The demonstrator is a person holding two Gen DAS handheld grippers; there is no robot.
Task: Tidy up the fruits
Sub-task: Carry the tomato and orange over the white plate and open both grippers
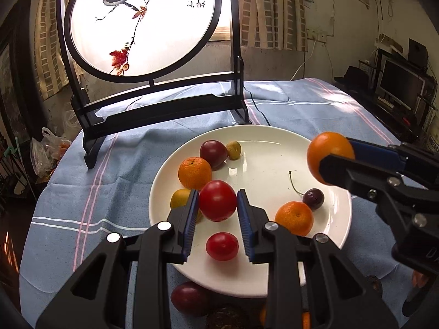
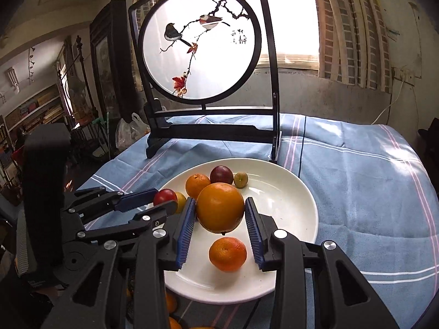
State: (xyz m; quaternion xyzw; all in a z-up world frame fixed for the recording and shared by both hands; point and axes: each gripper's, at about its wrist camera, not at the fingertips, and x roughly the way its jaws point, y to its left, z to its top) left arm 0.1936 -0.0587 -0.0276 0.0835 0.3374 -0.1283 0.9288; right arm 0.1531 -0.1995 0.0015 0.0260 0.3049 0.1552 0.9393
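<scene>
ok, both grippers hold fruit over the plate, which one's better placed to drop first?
Probably left. The left gripper holds its tomato low over the white plate, near bare surface. The right gripper holds its orange directly above another orange.

Small yellow round fruit (image 1: 179, 198) on white plate (image 1: 274, 142): half hidden behind left gripper (image 1: 217, 205) pad. Dark purple round fruit (image 1: 189, 298) at btm, partly covered by gripper body. Orange bits (image 2: 170, 303) below plate cut off by btm edge, type unclear.
</scene>
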